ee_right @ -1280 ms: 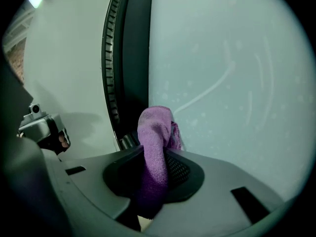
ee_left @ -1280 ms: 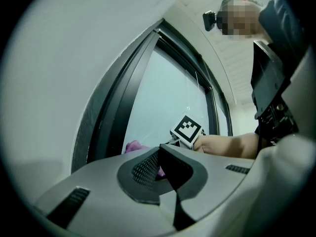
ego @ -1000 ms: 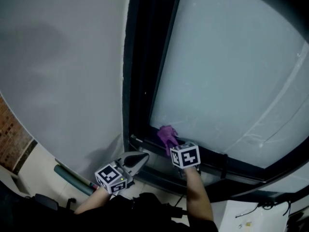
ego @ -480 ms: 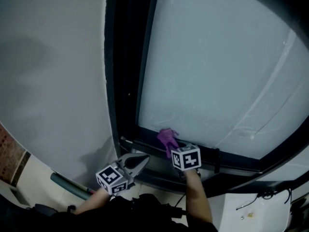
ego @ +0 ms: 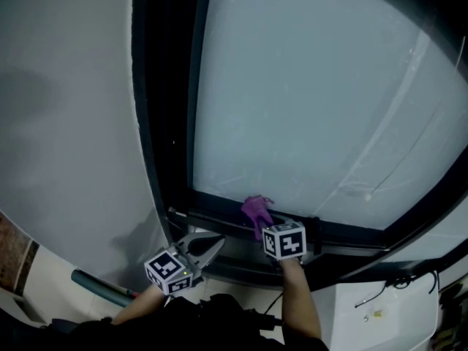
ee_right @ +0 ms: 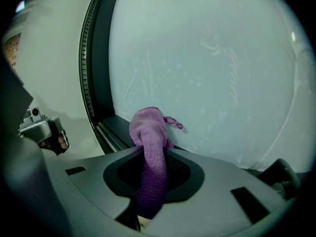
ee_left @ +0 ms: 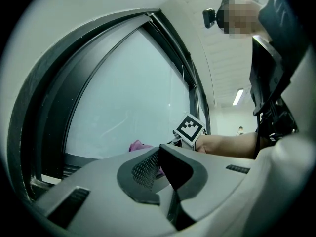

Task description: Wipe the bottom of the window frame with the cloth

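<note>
A purple cloth rests against the dark bottom rail of the window frame, where the frosted glass meets it. My right gripper is shut on the cloth, which sticks out past the jaws toward the glass. My left gripper hangs lower and to the left, just below the frame's bottom left corner; its jaws are closed with nothing between them. In the left gripper view the cloth and the right gripper's marker cube show beyond the jaws.
The frame's dark left upright runs up beside a pale wall. A grey-green tube lies on the floor at lower left. A white surface with a cable sits at lower right.
The view has swung so the window sits further left in the picture. The right gripper and cloth have slid a little rightward along the bottom rail, away from the corner. The left gripper stays low.
</note>
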The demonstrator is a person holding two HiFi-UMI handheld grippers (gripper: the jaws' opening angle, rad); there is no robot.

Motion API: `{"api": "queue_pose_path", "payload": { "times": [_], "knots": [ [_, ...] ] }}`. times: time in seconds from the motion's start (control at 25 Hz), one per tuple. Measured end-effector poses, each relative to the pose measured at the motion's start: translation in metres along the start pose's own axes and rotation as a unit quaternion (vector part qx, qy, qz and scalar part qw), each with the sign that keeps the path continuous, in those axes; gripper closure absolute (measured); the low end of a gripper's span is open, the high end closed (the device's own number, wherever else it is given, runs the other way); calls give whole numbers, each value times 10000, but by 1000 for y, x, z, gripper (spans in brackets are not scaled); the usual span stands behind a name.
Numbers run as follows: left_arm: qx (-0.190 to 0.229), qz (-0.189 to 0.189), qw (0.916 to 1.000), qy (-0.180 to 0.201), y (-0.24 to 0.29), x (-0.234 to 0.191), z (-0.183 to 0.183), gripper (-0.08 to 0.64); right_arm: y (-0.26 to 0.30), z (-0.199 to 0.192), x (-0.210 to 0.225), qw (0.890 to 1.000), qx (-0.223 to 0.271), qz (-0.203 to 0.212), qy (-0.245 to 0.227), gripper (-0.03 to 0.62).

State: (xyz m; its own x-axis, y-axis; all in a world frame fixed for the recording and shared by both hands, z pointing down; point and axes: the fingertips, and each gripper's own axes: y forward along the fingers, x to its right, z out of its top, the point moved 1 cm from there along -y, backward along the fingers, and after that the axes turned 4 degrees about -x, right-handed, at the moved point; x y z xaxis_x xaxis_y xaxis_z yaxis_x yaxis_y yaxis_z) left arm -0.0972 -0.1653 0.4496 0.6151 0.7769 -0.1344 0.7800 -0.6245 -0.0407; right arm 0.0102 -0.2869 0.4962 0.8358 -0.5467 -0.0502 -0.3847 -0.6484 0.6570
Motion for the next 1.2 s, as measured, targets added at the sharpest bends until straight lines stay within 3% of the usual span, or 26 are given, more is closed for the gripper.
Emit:
{"api": "queue_pose_path", "payload": {
  "times": [0.76, 1.2],
  "knots": [
    [-167, -609, 9980, 73, 36, 21, -6, 555, -27, -29, 49, 9956, 223, -650, 630, 506],
    [-231, -921, 9955, 75, 45, 26, -9, 555, -39, -42, 66, 9847, 484, -1216, 1149, 506]
  ]
}}
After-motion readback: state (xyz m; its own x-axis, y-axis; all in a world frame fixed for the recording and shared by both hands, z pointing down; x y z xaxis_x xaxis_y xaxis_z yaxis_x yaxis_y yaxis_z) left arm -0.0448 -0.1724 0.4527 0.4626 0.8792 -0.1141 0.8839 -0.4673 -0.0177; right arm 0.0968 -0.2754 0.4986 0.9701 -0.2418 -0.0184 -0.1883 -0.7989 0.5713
